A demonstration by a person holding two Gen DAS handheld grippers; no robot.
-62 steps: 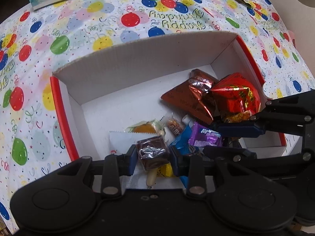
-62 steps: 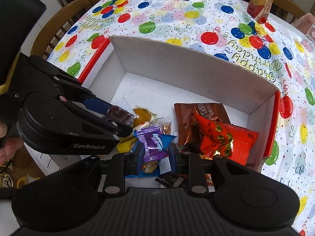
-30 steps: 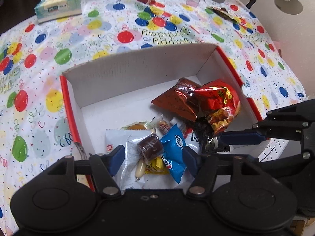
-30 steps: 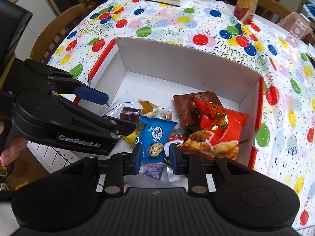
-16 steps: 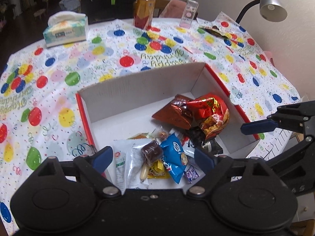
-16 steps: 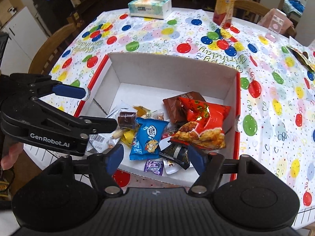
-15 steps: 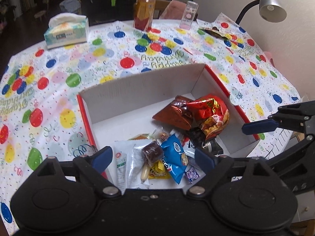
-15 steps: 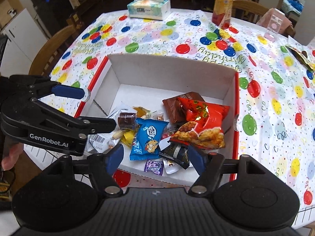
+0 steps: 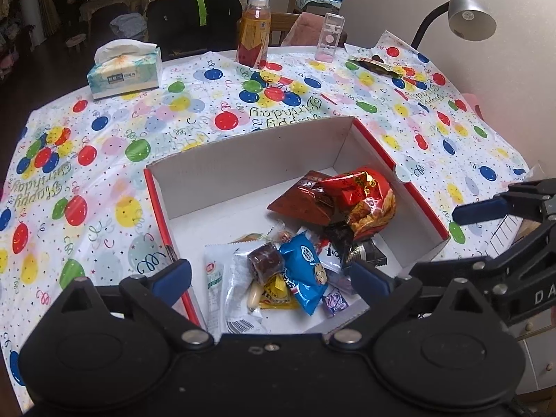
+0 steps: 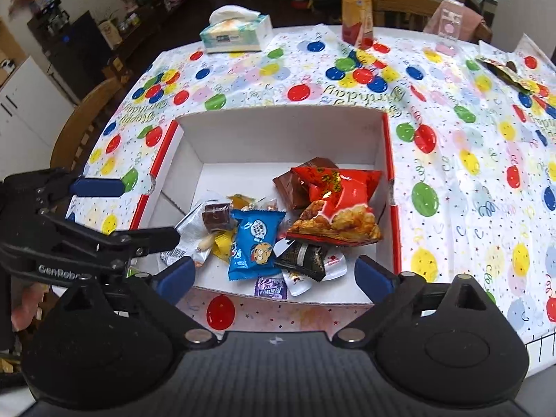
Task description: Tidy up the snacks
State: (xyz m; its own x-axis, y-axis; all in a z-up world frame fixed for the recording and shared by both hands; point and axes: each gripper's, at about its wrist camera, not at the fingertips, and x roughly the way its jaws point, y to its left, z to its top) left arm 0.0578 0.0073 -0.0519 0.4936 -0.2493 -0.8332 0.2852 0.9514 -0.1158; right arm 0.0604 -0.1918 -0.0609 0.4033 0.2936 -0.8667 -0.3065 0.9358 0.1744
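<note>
A white cardboard box with red rims [image 9: 243, 160] [image 10: 278, 128] sits on the balloon tablecloth and holds several snacks. Among them are a red chip bag [image 9: 368, 201] [image 10: 340, 201], a brown foil bag [image 9: 302, 201], a blue cookie packet [image 9: 305, 271] [image 10: 255, 239], a brown wrapped candy [image 9: 266, 260] [image 10: 215, 215], a small purple candy [image 9: 335, 300] [image 10: 269, 286] and a black packet [image 10: 302, 255]. My left gripper [image 9: 271, 276] hangs open above the box's near edge, empty. Held back over the near wall, my right gripper [image 10: 274, 274] is open and empty too.
At the far side of the table stand a tissue box [image 9: 123, 69] [image 10: 238, 33], an orange drink bottle [image 9: 253, 31] [image 10: 356, 7] and a clear plastic container [image 9: 328, 36]. A dark wrapper [image 9: 373, 64] lies far right. A desk lamp [image 9: 469, 17] and wooden chairs [image 10: 83, 125] border the table.
Both grippers let go of their candies into the box, opened wide and pulled up and back; the brown candy and purple candy now lie among the snacks.
</note>
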